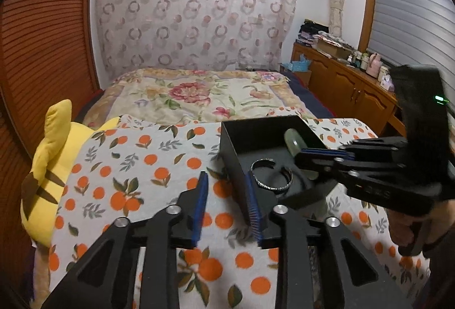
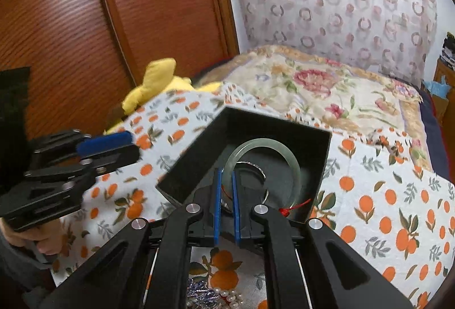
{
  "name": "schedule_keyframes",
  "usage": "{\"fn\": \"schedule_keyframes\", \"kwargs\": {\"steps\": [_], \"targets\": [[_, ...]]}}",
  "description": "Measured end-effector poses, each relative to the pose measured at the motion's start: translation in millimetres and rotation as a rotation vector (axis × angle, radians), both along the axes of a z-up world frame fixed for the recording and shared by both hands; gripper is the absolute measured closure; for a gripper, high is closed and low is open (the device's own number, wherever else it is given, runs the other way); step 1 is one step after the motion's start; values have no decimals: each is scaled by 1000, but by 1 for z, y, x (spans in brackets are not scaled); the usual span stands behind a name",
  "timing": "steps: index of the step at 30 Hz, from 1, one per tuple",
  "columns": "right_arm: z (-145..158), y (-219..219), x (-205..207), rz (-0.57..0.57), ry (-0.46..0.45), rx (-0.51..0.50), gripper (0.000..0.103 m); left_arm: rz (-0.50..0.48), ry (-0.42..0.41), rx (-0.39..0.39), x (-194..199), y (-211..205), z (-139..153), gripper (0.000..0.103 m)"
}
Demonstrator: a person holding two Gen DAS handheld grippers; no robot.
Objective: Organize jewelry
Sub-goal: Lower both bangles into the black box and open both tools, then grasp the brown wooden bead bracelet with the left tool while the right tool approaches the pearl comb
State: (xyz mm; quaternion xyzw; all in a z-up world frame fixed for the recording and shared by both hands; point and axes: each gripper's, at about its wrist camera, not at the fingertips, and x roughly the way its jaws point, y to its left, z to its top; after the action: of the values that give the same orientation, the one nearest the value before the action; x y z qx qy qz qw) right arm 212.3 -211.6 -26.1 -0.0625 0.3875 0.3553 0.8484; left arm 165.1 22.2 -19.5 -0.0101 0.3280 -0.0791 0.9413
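One black box (image 1: pixel 231 149) sits on one orange-print cloth (image 1: pixel 136 167). Inside it are two bangles: one pale green jade bangle (image 2: pixel 287 155) and one silver bangle (image 1: pixel 271 175). One red tassel (image 2: pixel 293 208) shows at the box's near edge. One yellow plush toy (image 1: pixel 48 155) lies at the left. Two grippers are in view.

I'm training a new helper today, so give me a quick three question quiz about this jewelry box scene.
1. True or false: the green bangle is being held inside the black box.
2. Which hand-held gripper holds it: A left, B right?
3. Fill in: the silver bracelet lies in the ____.

Key:
1. True.
2. B. The right hand-held gripper is shut on the bangle; the left one is open, with the box's wall between its fingers.
3. Box.
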Motion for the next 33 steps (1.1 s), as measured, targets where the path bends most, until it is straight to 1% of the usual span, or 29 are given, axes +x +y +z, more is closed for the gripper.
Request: {"fn": "schedule_keyframes", "kwargs": {"steps": [2,4,8,9,10,12,14,16,20,22,24,27,28,29,30,31,33], "targets": [[-4,1,2,-13,11,-13,94,-5,-3,4,-8,0,-2,75],[-6,2,3,-24,16,-16,93,-9,-4,4,-16,0,-3,68],[-5,-1,2,-31,14,-7,93,-23,-8,0,-30,-2,-4,62],[-4,-2,2,-31,15,-4,93,-26,-9,-1,-32,-1,-5,57],[-4,-3,1,-31,14,-2,93,-29,-10,-2,-35,-2,-6,54],[0,-6,-2,-33,7,-2,93,-29,-8,3,-39,-3,-8,52],[4,-11,-9,-31,-5,0,93,-30,-6,5,-45,-3,-10,46],[9,-17,-21,-33,-27,1,93,-36,-5,-1,-51,-3,-12,39],[14,-32,-52,-35,-60,2,93,-47,-5,10,-68,-5,-16,30],[12,-40,-69,-39,-72,-4,93,-51,0,13,-75,-5,-20,22],[9,-47,-83,-46,-80,-6,93,-50,5,22,-83,-6,-23,19],[4,-58,-101,-59,-75,0,93,-59,13,33,-92,-8,-28,18],[1,-63,-107,-69,-75,-2,93,-62,17,36,-95,-9,-30,18],[0,-67,-113,-78,-77,-1,89,-64,19,39,-97,-10,-31,18],[-2,-71,-117,-87,-79,-1,82,-62,21,45,-100,-12,-32,16],[-3,-73,-121,-95,-81,-2,79,-62,23,46,-102,-13,-33,14],[-8,-79,-128,-104,-80,-8,78,-65,23,45,-105,-15,-35,12]]}}
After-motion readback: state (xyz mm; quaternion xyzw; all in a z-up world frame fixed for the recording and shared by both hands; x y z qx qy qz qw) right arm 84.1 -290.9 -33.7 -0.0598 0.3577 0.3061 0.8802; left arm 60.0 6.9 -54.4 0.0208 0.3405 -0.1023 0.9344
